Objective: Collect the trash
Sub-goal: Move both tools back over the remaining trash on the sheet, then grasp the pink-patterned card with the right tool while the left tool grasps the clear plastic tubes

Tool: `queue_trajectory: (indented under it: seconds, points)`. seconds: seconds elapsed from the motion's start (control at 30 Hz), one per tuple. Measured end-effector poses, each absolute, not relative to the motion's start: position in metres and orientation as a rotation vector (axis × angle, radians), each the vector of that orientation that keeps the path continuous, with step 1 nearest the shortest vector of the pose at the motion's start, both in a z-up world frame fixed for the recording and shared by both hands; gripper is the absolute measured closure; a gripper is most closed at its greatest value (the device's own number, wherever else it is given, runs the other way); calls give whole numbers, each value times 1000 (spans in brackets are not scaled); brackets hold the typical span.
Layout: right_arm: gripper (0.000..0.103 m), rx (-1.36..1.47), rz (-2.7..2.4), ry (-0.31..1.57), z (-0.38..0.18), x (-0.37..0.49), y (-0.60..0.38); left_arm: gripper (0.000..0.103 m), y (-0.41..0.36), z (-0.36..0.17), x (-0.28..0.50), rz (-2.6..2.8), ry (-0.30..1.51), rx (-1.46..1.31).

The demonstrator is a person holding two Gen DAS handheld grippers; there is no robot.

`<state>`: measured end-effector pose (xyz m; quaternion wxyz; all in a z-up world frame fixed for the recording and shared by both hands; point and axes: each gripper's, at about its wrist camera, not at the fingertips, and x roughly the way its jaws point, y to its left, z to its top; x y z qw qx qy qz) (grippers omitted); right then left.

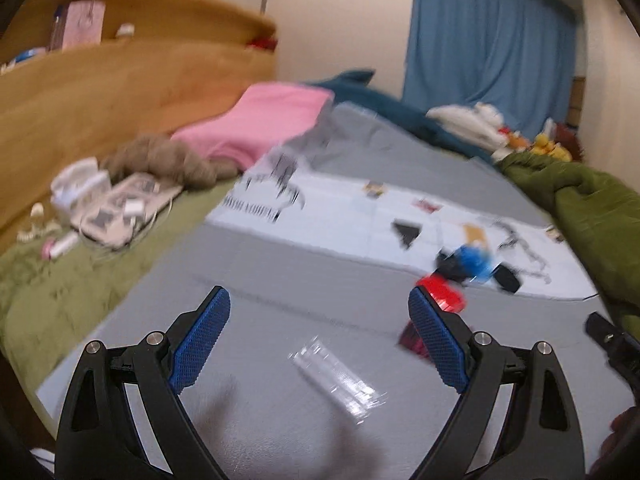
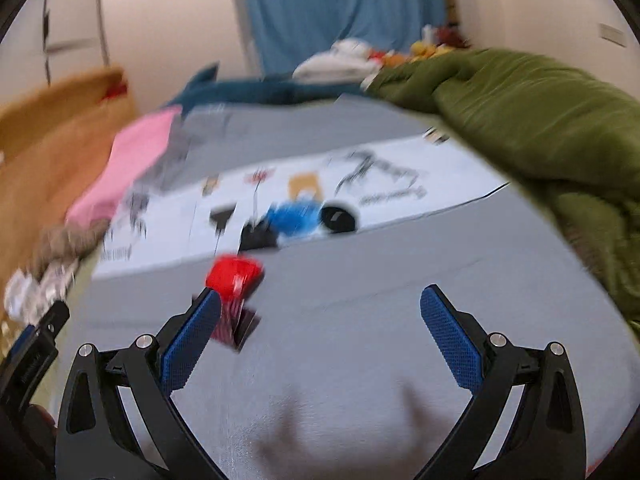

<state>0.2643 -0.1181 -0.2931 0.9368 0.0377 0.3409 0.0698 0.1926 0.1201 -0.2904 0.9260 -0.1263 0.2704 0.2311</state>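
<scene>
Both views are motion-blurred. My left gripper (image 1: 319,300) is open above the grey bed sheet (image 1: 280,280). A clear plastic wrapper (image 1: 338,380) lies on the sheet between and just below its fingers. A red crumpled wrapper (image 1: 442,292) and a dark red patterned packet (image 1: 412,338) lie by its right finger. My right gripper (image 2: 320,300) is open and holds nothing. The red wrapper (image 2: 234,276) and the dark packet (image 2: 236,326) sit beside its left finger. A blue wrapper (image 2: 292,218) and black pieces (image 2: 338,218) rest farther off on a white printed sheet (image 2: 400,196).
A green duvet (image 2: 540,120) is heaped on the right. A pink cloth (image 1: 264,120), a brown fluffy item (image 1: 160,160) and small clutter (image 1: 108,208) lie along the wooden headboard (image 1: 100,84) on the left. A blue curtain (image 1: 488,40) hangs at the back.
</scene>
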Motion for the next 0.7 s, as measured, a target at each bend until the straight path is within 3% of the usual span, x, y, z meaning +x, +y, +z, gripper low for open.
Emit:
queue_trajectory:
  seconds: [0.33,0.7]
  points:
    - [5,-12,247,818,-377,301,-59,15,146,-363,216,519,648,-212]
    - [5,-44,307,824,-394,325,-26,15,154,-385,232,483,719,-245]
